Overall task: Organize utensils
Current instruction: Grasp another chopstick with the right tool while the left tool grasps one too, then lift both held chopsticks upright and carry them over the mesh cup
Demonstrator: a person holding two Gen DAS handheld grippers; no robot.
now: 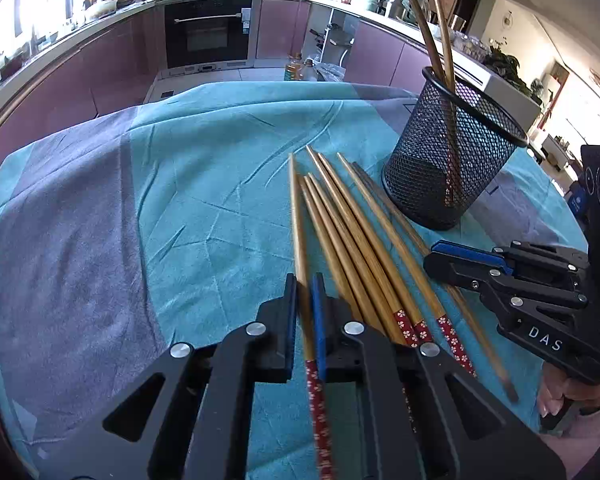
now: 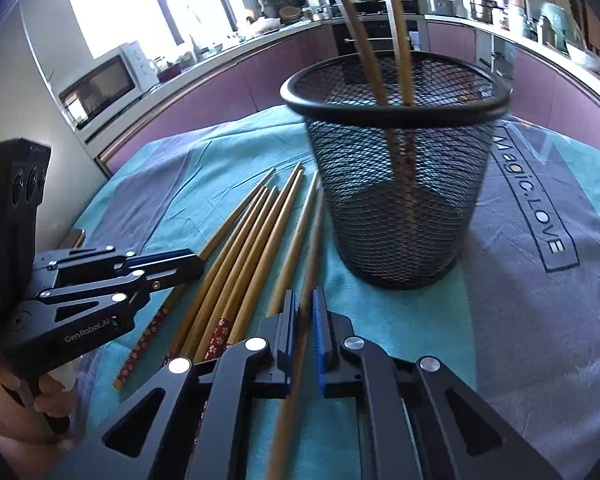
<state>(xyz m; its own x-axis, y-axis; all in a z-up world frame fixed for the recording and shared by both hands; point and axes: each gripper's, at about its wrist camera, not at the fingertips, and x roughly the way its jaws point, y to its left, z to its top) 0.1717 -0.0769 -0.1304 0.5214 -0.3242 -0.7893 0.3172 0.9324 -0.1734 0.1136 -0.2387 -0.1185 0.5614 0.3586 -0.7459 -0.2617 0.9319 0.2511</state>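
Strong daylight floods in from the blown-out window [image 2: 112, 4] at the upper left, leaving both fisheye views bright. Edges bend and darken into vignette (counters curve hard). The chopstick [image 2: 300, 340] in the right wrist view smears with motion blur

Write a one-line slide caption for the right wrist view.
Right gripper shut on a chopstick beside the mesh holder, which holds two.
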